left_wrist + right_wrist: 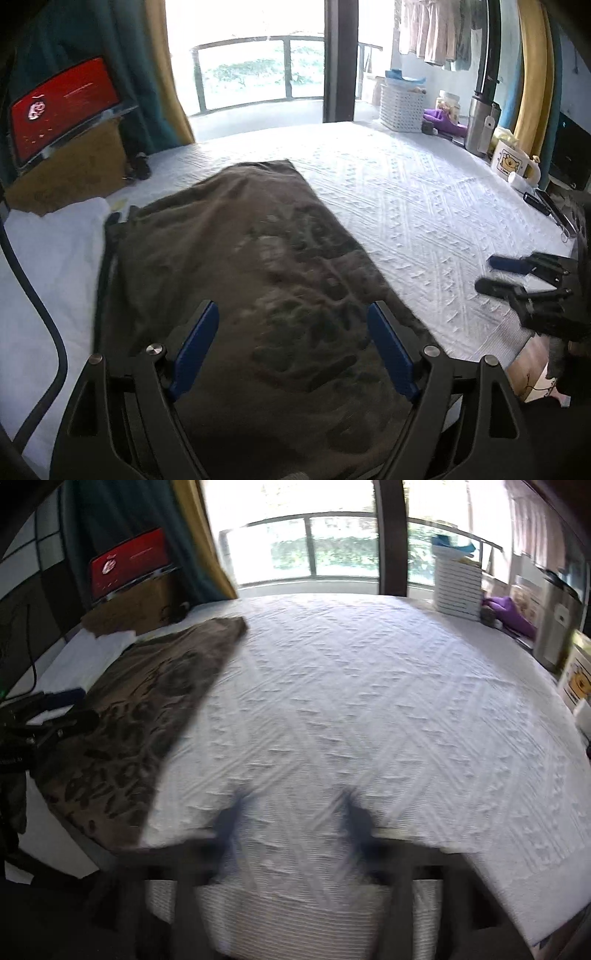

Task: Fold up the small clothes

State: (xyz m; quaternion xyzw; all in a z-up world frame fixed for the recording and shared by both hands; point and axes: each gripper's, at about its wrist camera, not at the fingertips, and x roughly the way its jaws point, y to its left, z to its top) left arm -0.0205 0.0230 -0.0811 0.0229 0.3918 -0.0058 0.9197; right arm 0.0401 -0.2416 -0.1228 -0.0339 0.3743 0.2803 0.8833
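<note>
A brown printed garment point(258, 266) lies folded in a long flat shape on the white quilted cover point(424, 206). It also shows at the left of the right wrist view point(147, 694). My left gripper point(291, 314) is open just above the garment's near end and holds nothing. My right gripper point(293, 805) is open and empty over bare cover, to the right of the garment; its fingers are motion-blurred. It shows at the right edge of the left wrist view point(487, 273).
A white folded cloth point(55, 258) lies left of the garment. A cardboard box point(66, 173) with a red screen point(62, 107) stands at the back left. A white basket point(402, 107), purple slippers point(443, 122), a steel flask point(478, 125) and a bear mug point(511, 162) line the right edge.
</note>
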